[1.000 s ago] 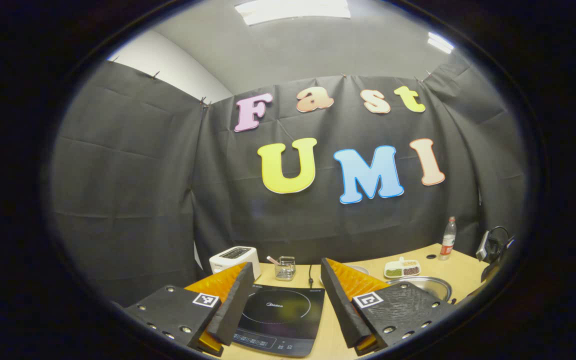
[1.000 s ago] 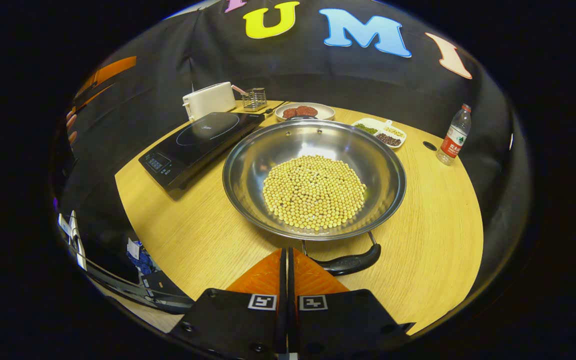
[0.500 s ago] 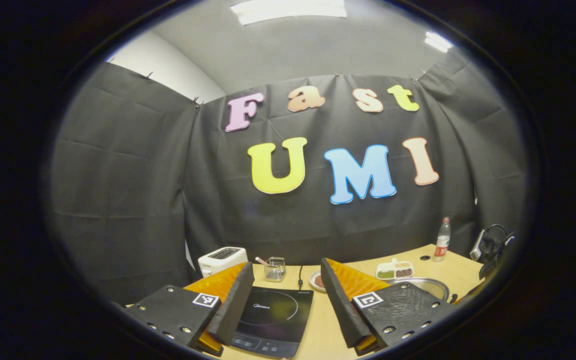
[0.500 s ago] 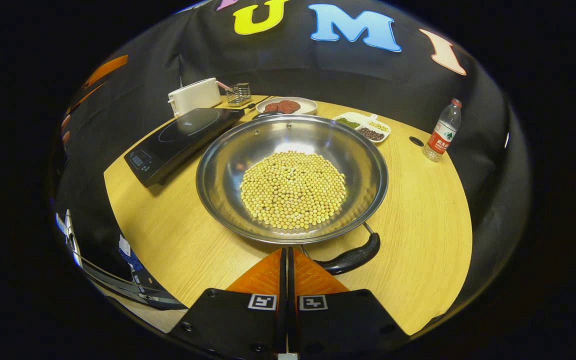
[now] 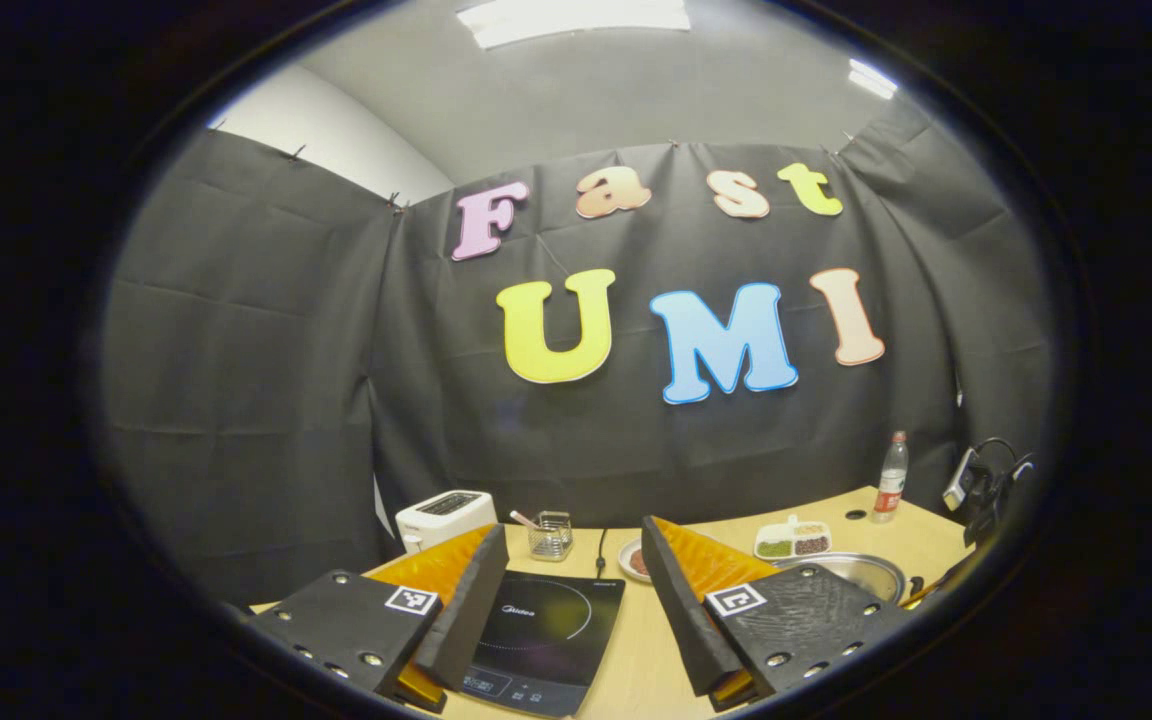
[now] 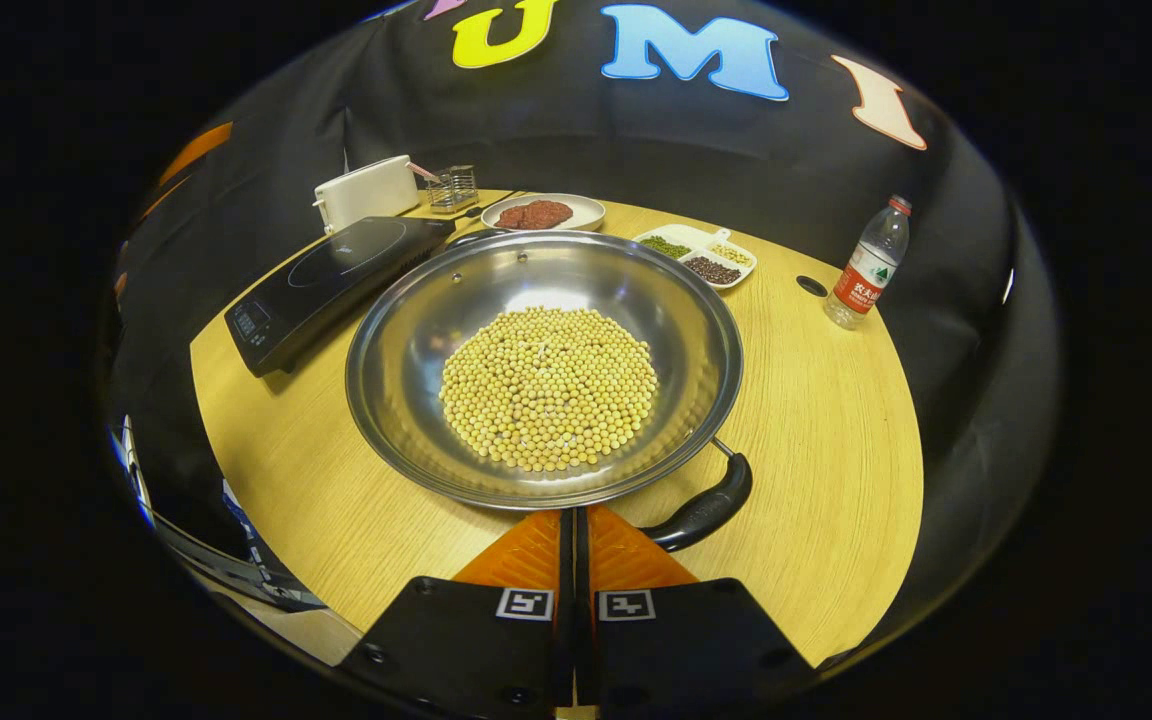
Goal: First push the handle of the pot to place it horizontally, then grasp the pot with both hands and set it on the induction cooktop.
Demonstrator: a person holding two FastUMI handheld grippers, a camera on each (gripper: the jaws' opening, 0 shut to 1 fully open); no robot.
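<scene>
On the far left of the round wooden table [image 6: 836, 480] stands a white toaster [image 6: 366, 190], with a small wire basket [image 6: 453, 187] just to its right. In front of them lies the black induction cooktop [image 6: 331, 275], bare on top. In the left gripper view, the left gripper [image 5: 566, 590] hangs above the near edge of that cooktop, its two fingers spread wide apart with nothing between them. To the right of the cooktop sits the steel pot [image 6: 544, 365], wide and shallow, with a heap of yellow beans [image 6: 548, 387] in its middle. Behind it are a plate of reddish food [image 6: 543, 211] and a divided dish of mixed beans [image 6: 701, 258]. The pot's black handle [image 6: 706, 508] points to the near right, slanted. The right gripper [image 6: 576, 530] is at the pot's near rim, just left of the handle, its fingers pressed together, empty. A water bottle [image 6: 866, 265] stands at the far right.
</scene>
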